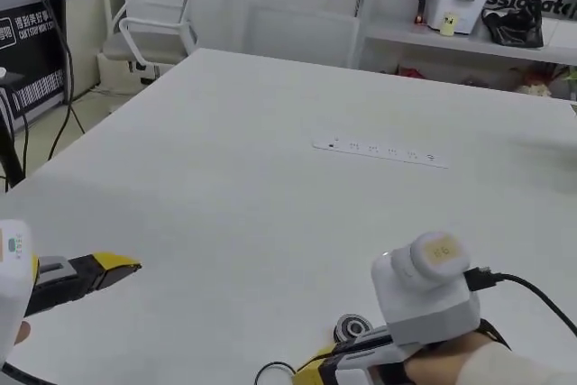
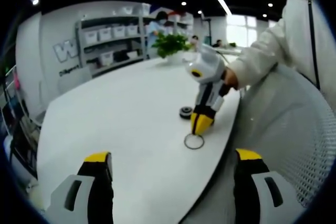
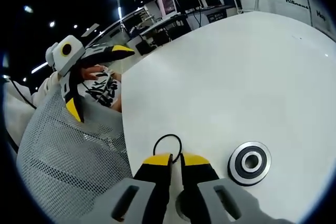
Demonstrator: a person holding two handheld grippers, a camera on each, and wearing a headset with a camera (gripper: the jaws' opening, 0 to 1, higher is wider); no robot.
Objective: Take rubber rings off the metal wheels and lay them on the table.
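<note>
A thin black rubber ring [image 3: 168, 144] lies flat on the white table [image 1: 225, 178] near its front edge. My right gripper [image 3: 176, 159] is shut, its yellow tips pinching the ring's near edge. From the left gripper view the same ring [image 2: 193, 141] sits right under the right gripper [image 2: 201, 124]. A metal wheel [image 3: 250, 162] with a dark centre rests on the table just right of the jaws; it is also in the head view [image 1: 352, 326]. My left gripper [image 2: 172, 157] stands wide open and holds nothing, off to the left [image 1: 117, 268] above the table edge.
A white power strip [image 1: 379, 151] lies mid-table. An office chair [image 1: 153, 33] stands beyond the far left corner and a shelf holding a white box [image 1: 458, 4] at the back. A mesh chair back [image 3: 68, 150] is close to the table's near edge.
</note>
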